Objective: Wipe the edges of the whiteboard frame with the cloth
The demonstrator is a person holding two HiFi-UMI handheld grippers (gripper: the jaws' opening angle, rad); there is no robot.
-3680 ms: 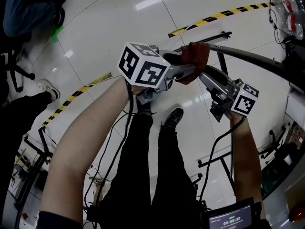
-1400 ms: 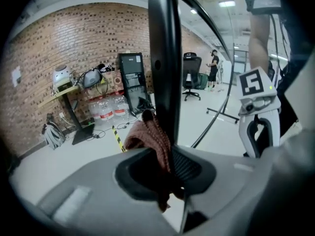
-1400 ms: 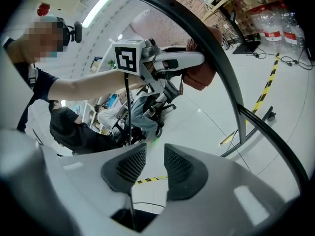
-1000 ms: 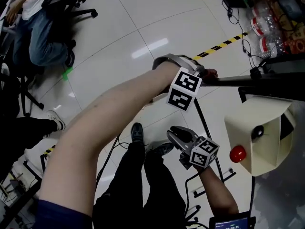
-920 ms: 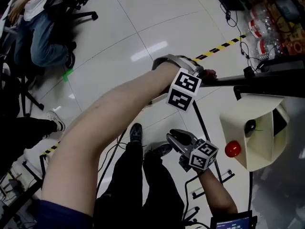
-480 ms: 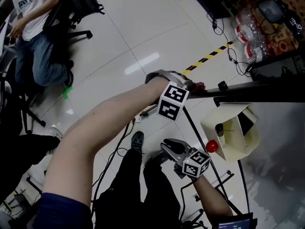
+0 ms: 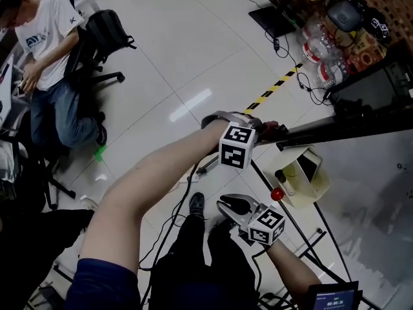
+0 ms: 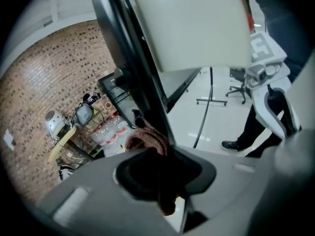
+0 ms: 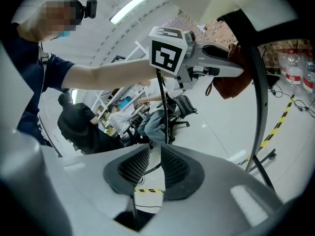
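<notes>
1. While clamping the reddish cloth in the left gripper, holds it seemingly against the dark edge of the whiteboard frame.
2. Carries the right gripper lower, jaws just closing, slightly parted, empty.

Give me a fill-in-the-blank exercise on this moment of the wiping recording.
The left gripper is shut on a reddish-brown ____.
It holds this against the whiteboard's dark ____.
The round button on the cream box is ____.
The floor tape is striped yellow and ____.
Missing words: cloth; frame; red; black.
</notes>
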